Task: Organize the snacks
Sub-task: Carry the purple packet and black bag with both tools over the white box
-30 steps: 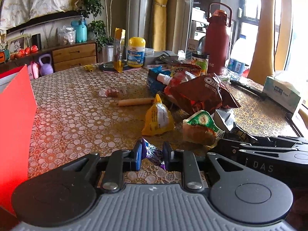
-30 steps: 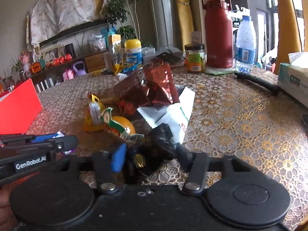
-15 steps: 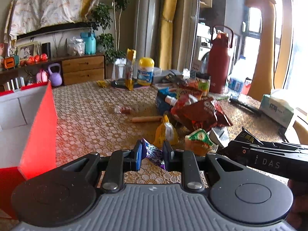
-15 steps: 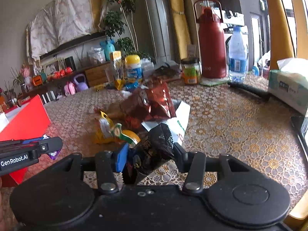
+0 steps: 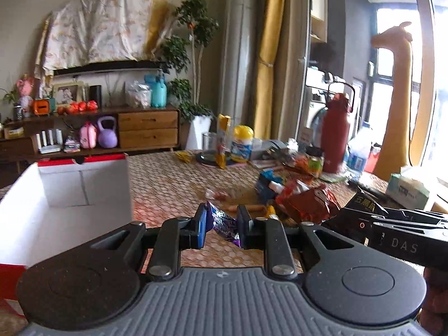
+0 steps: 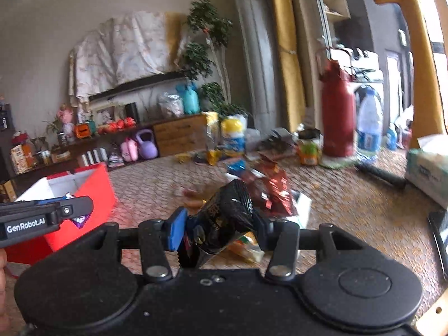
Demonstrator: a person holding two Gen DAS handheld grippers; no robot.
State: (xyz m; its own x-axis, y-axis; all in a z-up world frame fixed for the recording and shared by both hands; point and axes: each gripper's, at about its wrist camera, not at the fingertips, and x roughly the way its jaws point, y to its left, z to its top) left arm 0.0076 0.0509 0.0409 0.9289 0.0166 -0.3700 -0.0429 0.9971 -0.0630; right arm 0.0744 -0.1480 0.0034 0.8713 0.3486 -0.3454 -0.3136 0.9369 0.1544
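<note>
**Carrying two snacks to the red box**

Holding one snack in each tool, the person looks ready to drop them in the box. That is my guess, since the job is to tidy the snacks.

The left gripper (image 5: 220, 228) is squeezed almost shut on a small purple candy wrapper (image 5: 222, 224). Its two fingers press the wrapper from both sides so it cannot slip. It is up in the air, just beside the near corner of the red box (image 5: 64, 196). The box is open on top and white inside, and I cannot see any snacks in the part that shows.

The right gripper (image 6: 219, 228) is closed partway on a puffy black snack bag (image 6: 228, 212). The bag is fat, so the fingers cannot come close together. The bag sticks up and leans a bit to the right. This gripper is held level, off the table (image 6: 350, 204), to the right of the other one and farther from the box.

More snacks lie in a heap in the middle of the table, like the shiny red-brown bag (image 5: 308, 204). Those are not yet put away.

Both tools point forward and lie flat, side by side. The left one looks like it will reach the box first.
</note>
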